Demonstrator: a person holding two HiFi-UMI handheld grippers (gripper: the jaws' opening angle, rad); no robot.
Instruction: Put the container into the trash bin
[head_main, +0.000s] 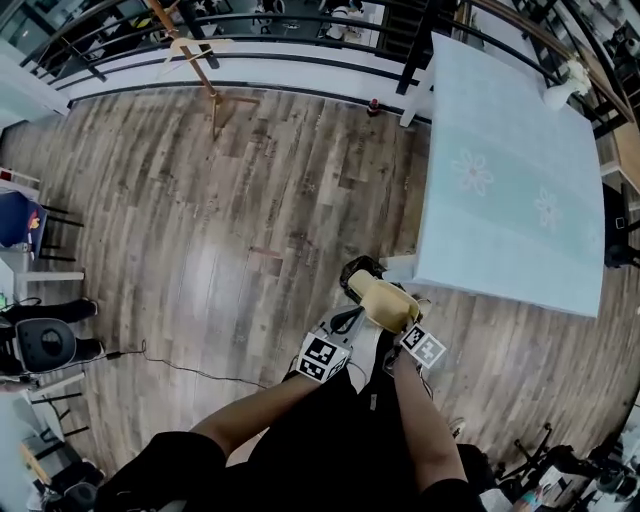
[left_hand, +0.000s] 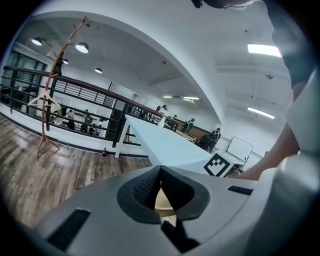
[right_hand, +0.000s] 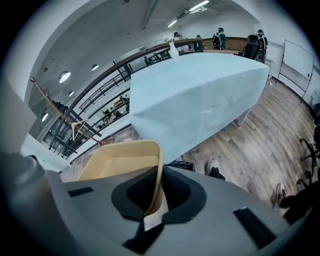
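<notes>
A beige, open-topped container (head_main: 383, 298) hangs in front of the person, just over a black-lined trash bin (head_main: 360, 268) that stands on the floor by the table's corner. My right gripper (head_main: 398, 318) is shut on one wall of the container (right_hand: 120, 160), which runs between its pads (right_hand: 145, 190). My left gripper (head_main: 362, 312) reaches it from the left. In the left gripper view a beige strip of the container (left_hand: 162, 200) fills the narrow gap between the pads (left_hand: 147, 187). The bin's black liner (right_hand: 182, 165) shows just past the container.
A long table with a pale blue cloth (head_main: 510, 180) stands to the right, with a white vase (head_main: 565, 85) at its far end. A wooden coat stand (head_main: 205, 80) and a black railing (head_main: 250, 30) are at the back. A chair (head_main: 45, 345) and a floor cable (head_main: 190, 372) lie left.
</notes>
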